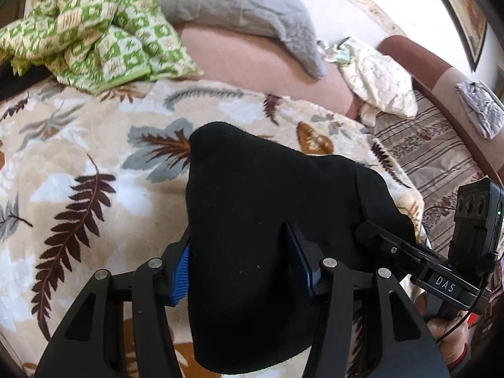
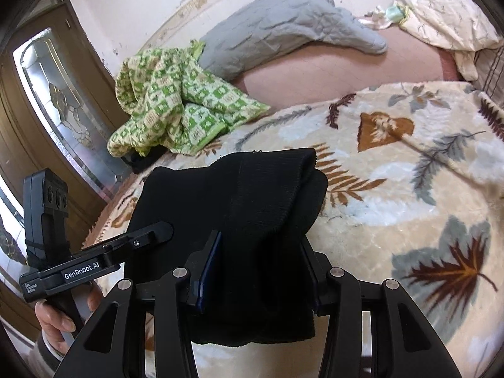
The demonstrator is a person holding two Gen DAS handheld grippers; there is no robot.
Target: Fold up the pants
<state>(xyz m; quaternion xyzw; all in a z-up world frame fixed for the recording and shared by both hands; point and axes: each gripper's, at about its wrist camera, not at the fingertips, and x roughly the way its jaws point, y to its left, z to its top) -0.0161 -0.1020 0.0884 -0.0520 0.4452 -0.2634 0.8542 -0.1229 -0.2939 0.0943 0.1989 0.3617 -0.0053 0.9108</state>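
Note:
The black pants (image 1: pixel 267 189) are bunched into a thick folded bundle lifted over the leaf-patterned blanket (image 1: pixel 94 163). In the left wrist view, my left gripper (image 1: pixel 239 236) is shut on the bundle, its blue pads (image 1: pixel 181 271) pressing both sides. My right gripper (image 1: pixel 367 231) grips the same cloth from the right. In the right wrist view, my right gripper (image 2: pixel 260 239) is shut on the ribbed end of the pants (image 2: pixel 267 182), which drapes over its fingers. My left gripper (image 2: pixel 162 229) bites the fabric at the left, and a hand (image 2: pixel 60 318) holds its handle.
On the bed beyond lie a green checked cloth (image 1: pixel 91 31), a grey pillow (image 1: pixel 239 9) and a cream patterned pillow (image 1: pixel 381 82). A striped sheet (image 1: pixel 434 154) and brown bed frame (image 1: pixel 419 53) are at the right. A wooden door with glass (image 2: pixel 53 100) stands left.

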